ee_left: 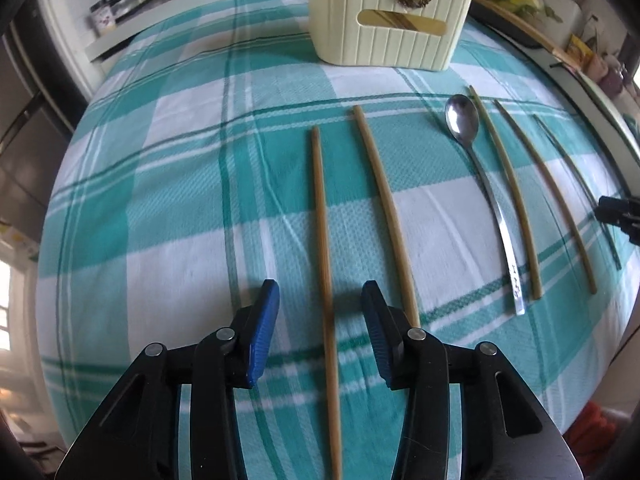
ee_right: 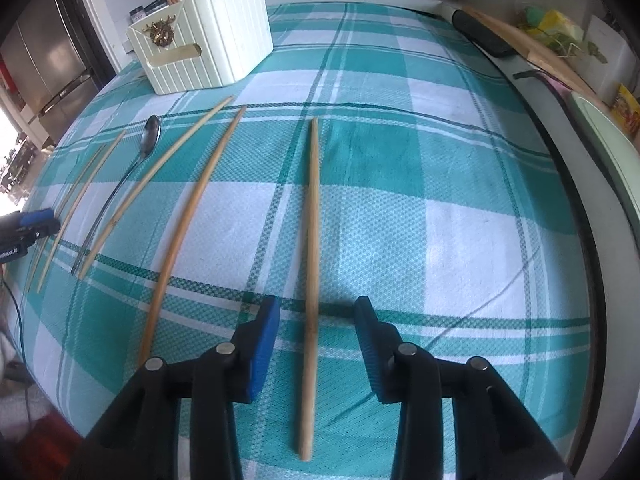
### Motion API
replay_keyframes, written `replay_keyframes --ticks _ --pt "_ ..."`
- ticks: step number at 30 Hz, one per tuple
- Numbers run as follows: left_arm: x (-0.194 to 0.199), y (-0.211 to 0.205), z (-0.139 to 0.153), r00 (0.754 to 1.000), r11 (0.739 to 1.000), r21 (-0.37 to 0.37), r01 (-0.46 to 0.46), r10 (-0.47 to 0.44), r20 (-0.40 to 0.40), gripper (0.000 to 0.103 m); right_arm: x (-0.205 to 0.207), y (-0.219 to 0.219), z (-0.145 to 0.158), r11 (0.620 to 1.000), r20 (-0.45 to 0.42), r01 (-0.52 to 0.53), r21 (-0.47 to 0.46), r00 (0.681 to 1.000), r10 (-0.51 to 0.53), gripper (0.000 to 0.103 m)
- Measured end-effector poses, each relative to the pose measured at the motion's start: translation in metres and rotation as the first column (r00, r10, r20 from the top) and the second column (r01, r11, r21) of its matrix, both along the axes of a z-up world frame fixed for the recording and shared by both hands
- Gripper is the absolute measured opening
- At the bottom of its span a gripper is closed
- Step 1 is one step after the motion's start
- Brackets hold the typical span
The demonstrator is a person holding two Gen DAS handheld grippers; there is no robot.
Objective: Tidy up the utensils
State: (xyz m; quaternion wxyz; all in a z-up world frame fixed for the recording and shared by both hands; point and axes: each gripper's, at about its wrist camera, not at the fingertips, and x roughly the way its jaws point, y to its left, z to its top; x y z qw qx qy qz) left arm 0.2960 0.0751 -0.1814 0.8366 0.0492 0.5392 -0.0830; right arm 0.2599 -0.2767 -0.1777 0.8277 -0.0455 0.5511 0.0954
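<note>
Straddling chopstick (ee_left: 325,280) — left claw (ee_left: 320,294), jaws apart.

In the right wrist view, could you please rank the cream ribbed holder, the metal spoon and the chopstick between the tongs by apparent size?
1. Cream ribbed holder, bulkiest.
2. Wooden chopstick, longest, but nearest the camera.
3. Metal spoon, smallest; distance makes this unsure.

Your left gripper (ee_left: 320,296) has its fingers spread with one chopstick (ee_left: 325,264) lying between them; a second chopstick (ee_left: 386,216) lies just beside the right finger. At 1 o'clock the spoon (ee_left: 480,184) and thin sticks crowd the cloth (ee_left: 160,200). At 12 the cream holder (ee_left: 384,20) blocks the far edge. From 9 to 11 o'clock the cloth lies bare.
</note>
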Motion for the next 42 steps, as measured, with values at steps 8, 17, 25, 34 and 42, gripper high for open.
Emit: replay_keyframes --ticks 8,17,25,34,42 --pt "0.035 0.000 0.001 1.000 0.999 -0.033 0.023 -0.023 -0.020 0.039 0.024 0.005 -0.002 0.997 -0.021 -0.049 -0.057 0.999 0.048 0.040" --pt "0.076 -0.003 0.001 0.999 0.998 -0.063 0.017 -0.019 -0.039 0.017 0.074 0.018 -0.003 0.995 -0.031 -0.076 -0.062 0.997 0.074 0.042" --pt "0.095 -0.013 0.001 0.999 0.996 -0.082 0.033 -0.035 -0.013 0.004 0.122 0.023 -0.004 0.998 -0.034 -0.048 -0.029 0.998 0.047 0.006" --pt "0.053 0.017 0.076 0.979 0.983 -0.183 -0.020 0.056 0.197 0.004 0.092 0.011 0.064 0.989 0.166 0.003 0.149 0.986 -0.028 0.006" --pt "-0.005 0.043 0.156 0.910 0.962 -0.273 0.000 0.113 0.399 0.004 0.032 0.017 0.153 0.982 0.379 -0.093 0.162 0.925 0.025 0.006"
